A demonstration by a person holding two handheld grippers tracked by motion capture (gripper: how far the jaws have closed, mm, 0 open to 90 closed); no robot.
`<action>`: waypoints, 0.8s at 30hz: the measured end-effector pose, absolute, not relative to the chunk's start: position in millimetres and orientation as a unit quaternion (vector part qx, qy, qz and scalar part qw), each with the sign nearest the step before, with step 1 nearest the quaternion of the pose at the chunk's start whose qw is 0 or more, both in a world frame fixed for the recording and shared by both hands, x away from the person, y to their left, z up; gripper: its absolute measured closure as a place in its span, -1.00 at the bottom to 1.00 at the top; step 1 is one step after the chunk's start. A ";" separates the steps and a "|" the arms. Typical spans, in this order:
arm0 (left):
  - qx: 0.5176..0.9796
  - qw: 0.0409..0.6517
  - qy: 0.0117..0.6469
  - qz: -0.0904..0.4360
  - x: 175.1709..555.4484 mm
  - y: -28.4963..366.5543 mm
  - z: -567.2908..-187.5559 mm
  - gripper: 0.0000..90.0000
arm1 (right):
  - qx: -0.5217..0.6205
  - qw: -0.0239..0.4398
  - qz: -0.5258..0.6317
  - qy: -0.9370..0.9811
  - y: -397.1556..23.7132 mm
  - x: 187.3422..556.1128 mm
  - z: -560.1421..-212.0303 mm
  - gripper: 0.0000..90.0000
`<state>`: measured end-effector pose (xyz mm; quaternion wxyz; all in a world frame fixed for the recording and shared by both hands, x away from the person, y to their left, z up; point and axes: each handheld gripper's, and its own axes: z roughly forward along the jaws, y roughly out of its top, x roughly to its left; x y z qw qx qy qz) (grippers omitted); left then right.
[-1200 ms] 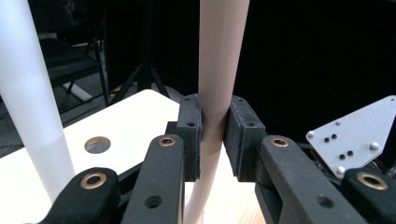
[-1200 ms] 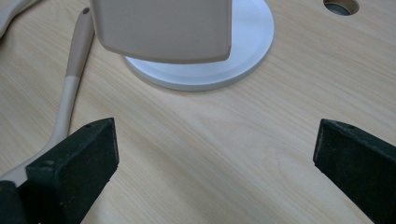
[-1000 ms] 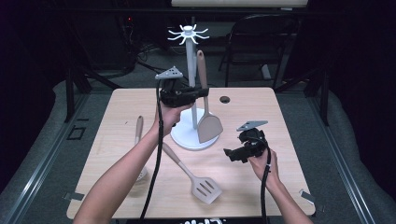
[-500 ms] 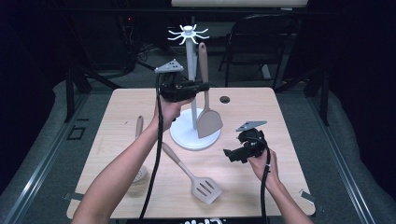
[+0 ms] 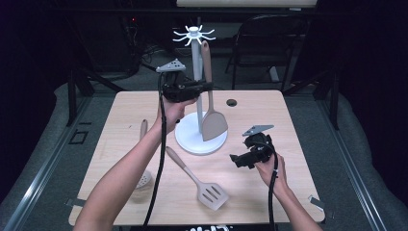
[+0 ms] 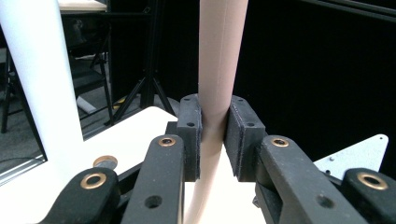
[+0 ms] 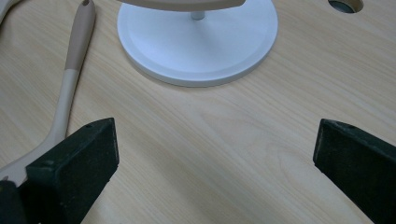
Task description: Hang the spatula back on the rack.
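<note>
Left forearm (image 5: pixel 126 178) is covering most of the perforated spoon (image 5: pixel 143 179) on the tabletop (image 5: pixel 120 130), leaving just the handle tip and a sliver of the bowl showing. In the left gripper view, the tan spatula handle (image 6: pixel 219 70) is running off the top edge, so its upper end and the hook are not readable; the white stand pole (image 6: pixel 44 79) is cut there too. In the right gripper view, the slotted turner (image 7: pixel 70 79) is disappearing behind a jaw, and the stand base (image 7: pixel 196 42) is being clipped at the top edge.

Three utensils: spatula (image 5: pixel 212 120), slotted turner (image 5: pixel 202 185), skimmer (image 5: pixel 143 163); one rack (image 5: pixel 198 86).
</note>
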<state>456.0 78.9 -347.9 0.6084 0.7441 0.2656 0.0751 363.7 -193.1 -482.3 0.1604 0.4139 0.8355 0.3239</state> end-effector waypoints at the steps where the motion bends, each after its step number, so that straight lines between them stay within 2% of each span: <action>1: 0.744 0.607 0.267 0.076 456.4 79.1 -347.9 0.71 | 0.413 0.161 0.323 0.836 -193.3 363.7 -482.1 -1.00; 13: 0.743 0.600 0.283 0.084 466.6 83.7 -354.4 0.71 | 0.412 0.161 0.320 0.838 -193.8 363.4 -481.4 -1.00; 24: 0.754 0.580 0.274 0.142 469.0 82.9 -354.3 0.70 | 0.411 0.162 0.317 0.839 -192.9 363.8 -482.9 -1.00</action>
